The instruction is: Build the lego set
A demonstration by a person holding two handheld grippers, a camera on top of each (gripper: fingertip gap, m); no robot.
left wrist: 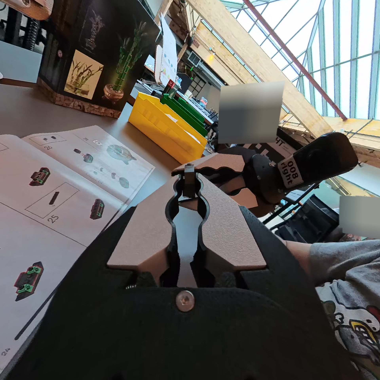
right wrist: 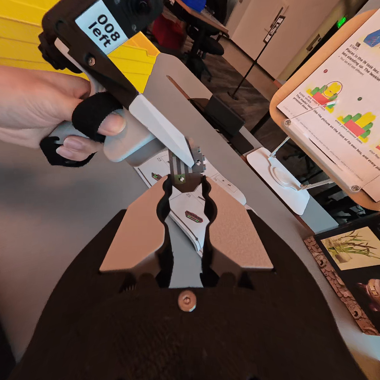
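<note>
In the left wrist view my left gripper (left wrist: 188, 178) is shut on a small dark grey lego piece (left wrist: 189, 185), held upright between its tips. The right gripper's fingers (left wrist: 218, 164) cross just behind it. In the right wrist view my right gripper (right wrist: 185, 182) is shut on a dark brown lego assembly (right wrist: 188, 184) with a green block (right wrist: 180, 178) on its face. The left gripper (right wrist: 194, 162) comes in from the upper left and holds the small grey piece (right wrist: 199, 159) against the top of the assembly. Both are held above the open instruction booklet (left wrist: 61, 185).
The lego set's box (left wrist: 90, 61) stands at the back of the grey table (left wrist: 30, 107). A yellow bin (left wrist: 164, 127) and a green bin (left wrist: 185, 111) stand beside it. An instruction board on a white stand (right wrist: 329, 102) is at the table edge. A person's hand (right wrist: 41, 107) holds the left gripper. My two grippers' fingertips are within a few centimetres of each other.
</note>
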